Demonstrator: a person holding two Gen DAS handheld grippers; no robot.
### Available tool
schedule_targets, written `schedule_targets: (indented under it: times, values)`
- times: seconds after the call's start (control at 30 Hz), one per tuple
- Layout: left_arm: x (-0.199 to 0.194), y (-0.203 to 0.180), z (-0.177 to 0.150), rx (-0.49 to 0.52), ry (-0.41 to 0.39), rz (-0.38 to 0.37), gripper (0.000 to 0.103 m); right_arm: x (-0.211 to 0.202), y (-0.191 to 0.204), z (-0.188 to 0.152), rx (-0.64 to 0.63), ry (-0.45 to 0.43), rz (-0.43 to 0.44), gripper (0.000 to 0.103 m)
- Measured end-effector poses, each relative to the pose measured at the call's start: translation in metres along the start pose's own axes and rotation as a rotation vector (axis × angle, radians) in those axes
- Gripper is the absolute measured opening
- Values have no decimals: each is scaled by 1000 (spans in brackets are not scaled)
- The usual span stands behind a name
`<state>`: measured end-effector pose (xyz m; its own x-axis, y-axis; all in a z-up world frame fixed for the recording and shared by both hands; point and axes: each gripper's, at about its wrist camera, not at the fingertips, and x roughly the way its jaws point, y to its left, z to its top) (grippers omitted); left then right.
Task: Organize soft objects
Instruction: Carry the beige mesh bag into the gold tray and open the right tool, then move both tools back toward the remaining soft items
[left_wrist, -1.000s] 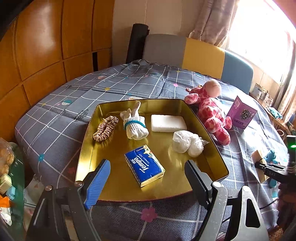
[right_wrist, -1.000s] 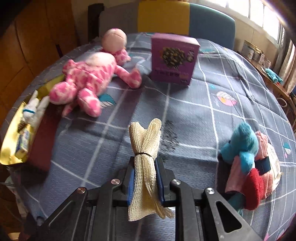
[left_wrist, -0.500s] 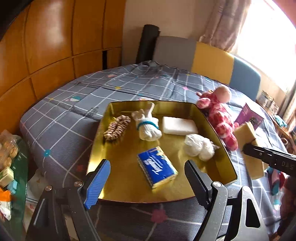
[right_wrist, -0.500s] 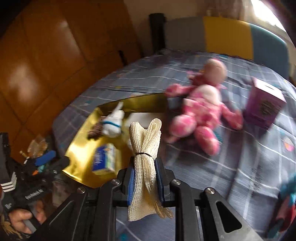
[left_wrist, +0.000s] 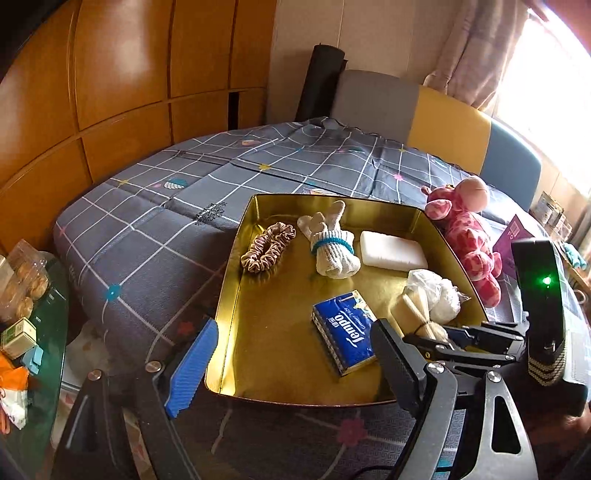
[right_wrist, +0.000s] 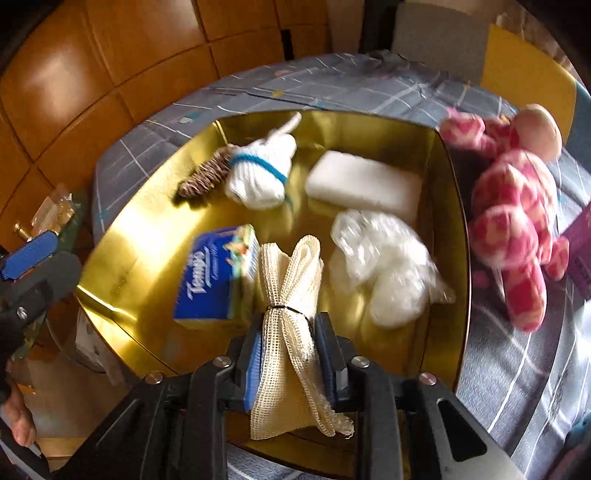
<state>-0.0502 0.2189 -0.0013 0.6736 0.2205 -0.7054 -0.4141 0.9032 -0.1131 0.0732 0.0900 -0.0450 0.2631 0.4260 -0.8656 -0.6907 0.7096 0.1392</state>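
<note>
A mesh bundle (right_wrist: 286, 325), cream and tied at the waist with a dark band, is held between the pads of the right gripper (right_wrist: 288, 363), whose jaws are opening around it; the pads appear to be touching its sides at the tie, so it is judged to be on the point of release. It is hung over the near part of the gold tray (right_wrist: 122, 266), between the tissue pack (right_wrist: 216, 275) and the plastic bag (right_wrist: 384, 266), seemingly because that is the bare patch left (the far half is taken). In that far half a scrunchie (left_wrist: 267, 247), a rolled sock (left_wrist: 332, 247) and a white pad (left_wrist: 391, 251) are laid side by side, apart from one another, so each soft thing is kept to its own spot.

The left gripper (left_wrist: 295, 354) is held wide and empty above the tray's near edge, out of the drop path. A pink plush (left_wrist: 467, 229) is lying on the quilt (left_wrist: 147, 229) just beside the tray's right wall, not yet put in. The grip low on the bundle is judged to let its loose top go down first
</note>
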Motion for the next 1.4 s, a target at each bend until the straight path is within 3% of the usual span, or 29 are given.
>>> schedule_targets:
  times: [0.27,0.5,0.97,1.4]
  values:
    - [2,-3,-2,5,9,-7,85,-22,-11,-11,35,-59,27,34]
    - [-2,-9,-3,18,4,-15,85,-42,-15,-18,65,-106,0,34]
    - [-9,-26,-5,70,0,-36,85,-77,-28,-36,84,-205,-127,35]
    - [-11,-46,-5,126,0,-57,85,-106,-58,-58,83,-229,-220,35]
